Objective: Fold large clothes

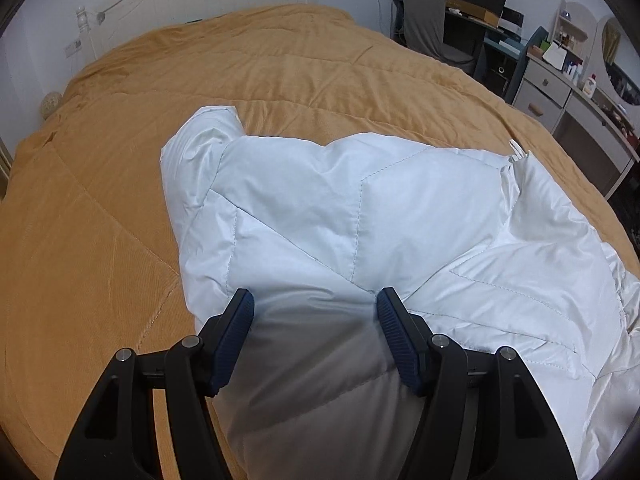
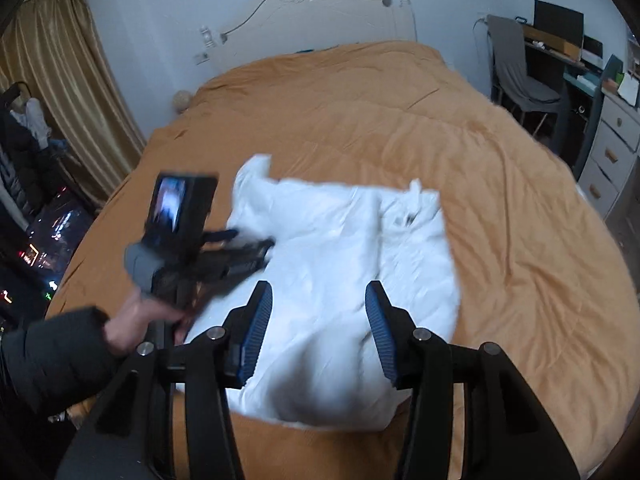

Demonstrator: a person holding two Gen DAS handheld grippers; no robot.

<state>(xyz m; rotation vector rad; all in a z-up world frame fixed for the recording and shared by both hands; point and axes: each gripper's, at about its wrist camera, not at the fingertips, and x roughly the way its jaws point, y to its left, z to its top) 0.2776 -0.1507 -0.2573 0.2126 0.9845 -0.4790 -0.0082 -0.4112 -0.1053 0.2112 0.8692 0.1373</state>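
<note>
We see a white quilted jacket (image 1: 360,216) of smooth cloth with a faint sheen, stitched in angled seams, its lining (image 1: 560,200) glossier, almost satin. Under it lies an orange bedspread (image 1: 100,220) of matt, finely ribbed fabric, creased in the right wrist view (image 2: 500,200). Our left gripper (image 1: 316,304) is matt black plastic with bright metal pins, its pads (image 1: 394,320) ridged blue rubber; the right gripper (image 2: 318,300) looks the same. The headboard (image 2: 312,16) is painted cream, smooth. Gold curtains (image 2: 52,72) shine like satin.
</note>
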